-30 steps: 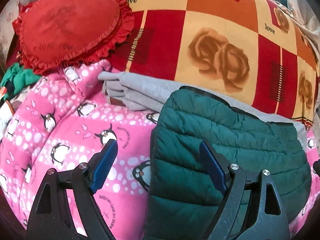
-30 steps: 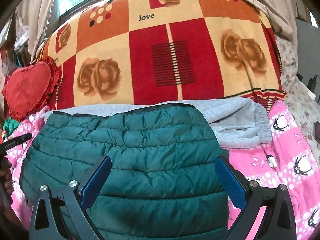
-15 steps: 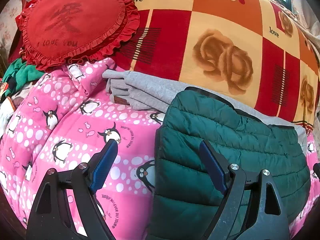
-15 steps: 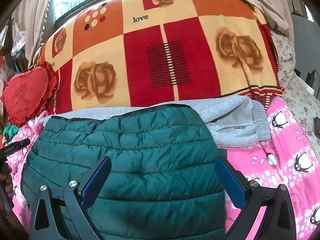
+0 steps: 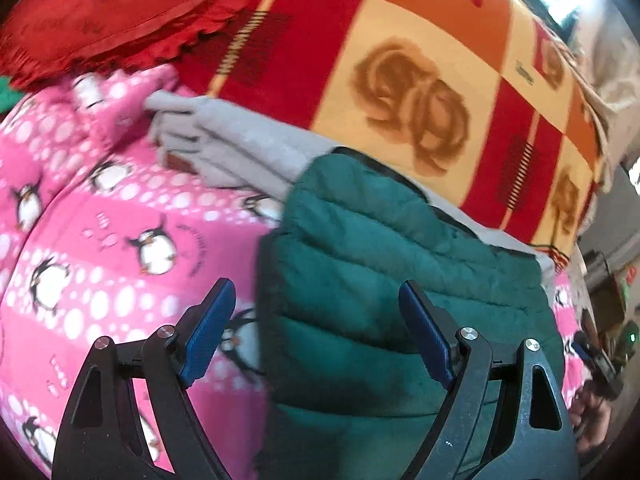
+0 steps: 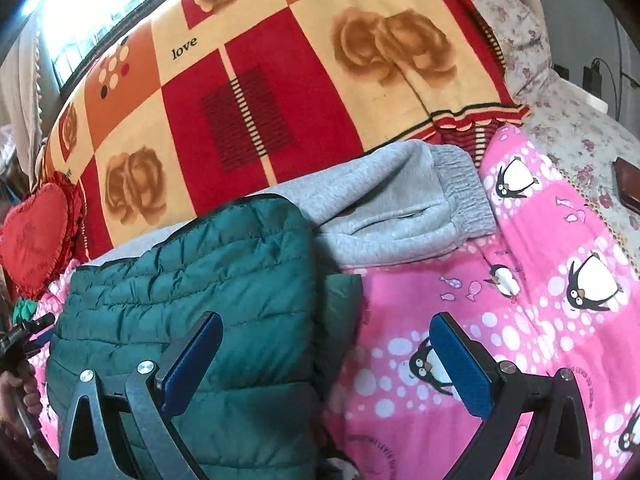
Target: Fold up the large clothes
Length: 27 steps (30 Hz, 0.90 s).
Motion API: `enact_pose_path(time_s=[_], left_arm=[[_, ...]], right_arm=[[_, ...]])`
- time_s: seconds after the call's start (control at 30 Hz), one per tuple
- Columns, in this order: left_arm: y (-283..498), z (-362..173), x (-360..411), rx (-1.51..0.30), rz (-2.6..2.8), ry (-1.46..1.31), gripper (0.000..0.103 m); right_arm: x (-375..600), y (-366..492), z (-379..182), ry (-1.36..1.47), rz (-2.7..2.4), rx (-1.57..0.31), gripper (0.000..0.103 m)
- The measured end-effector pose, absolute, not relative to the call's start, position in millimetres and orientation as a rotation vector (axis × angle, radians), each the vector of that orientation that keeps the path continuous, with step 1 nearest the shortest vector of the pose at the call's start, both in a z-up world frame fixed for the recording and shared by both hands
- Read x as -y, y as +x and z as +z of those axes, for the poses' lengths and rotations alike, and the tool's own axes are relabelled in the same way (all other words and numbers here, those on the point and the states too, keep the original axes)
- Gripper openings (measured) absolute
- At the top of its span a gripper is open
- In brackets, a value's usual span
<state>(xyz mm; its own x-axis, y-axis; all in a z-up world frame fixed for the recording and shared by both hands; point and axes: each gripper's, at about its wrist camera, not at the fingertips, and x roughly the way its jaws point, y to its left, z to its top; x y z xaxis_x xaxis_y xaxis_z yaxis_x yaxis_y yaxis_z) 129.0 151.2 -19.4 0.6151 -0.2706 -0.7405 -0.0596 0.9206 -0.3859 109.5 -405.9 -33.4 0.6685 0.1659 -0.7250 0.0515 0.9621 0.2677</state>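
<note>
Now we hold both sets of jaws spread, pinching nothing. Our left gripper [image 5: 312, 328] straddles the left edge of the green jacket [image 5: 380, 280]; our right gripper [image 6: 326, 356] straddles its right edge. That folded jacket lies on the pink blanket [image 6: 520, 300], overlapping gray sweatpants [image 6: 400, 208] behind it. Farther back sit a checkered quilt [image 6: 260, 100] and a red heart pillow [image 5: 100, 12].

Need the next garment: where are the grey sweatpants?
The grey sweatpants lie behind the green puffer jacket, against the rose blanket.
</note>
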Motion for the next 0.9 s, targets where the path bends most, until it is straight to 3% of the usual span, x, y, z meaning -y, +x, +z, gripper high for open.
enact_pose_path(time_s=[0.33, 0.5, 0.67, 0.9], left_arm=[[138.8, -47.8, -152.2, -0.993, -0.131, -0.404, 0.084], [142.8, -58.4, -157.9, -1.021, -0.130, -0.450, 0.092], [142.6, -57.9, -156.1, -1.013, -0.125, -0.445, 0.092], [141.7, -52.9, -163.7, -1.023, -0.119, -0.447, 0.092]], right_arm=[[450.1, 126.9, -51.8, 0.617, 0.188, -0.792, 0.103], [426.2, 137.1, -65.5, 0.544, 0.237, -0.880, 0.103], [397.0, 147.8, -84.3, 0.353, 0.244, -0.979, 0.103], [408.6, 161.1, -115.1, 0.434, 0.310, -0.989, 0.103]])
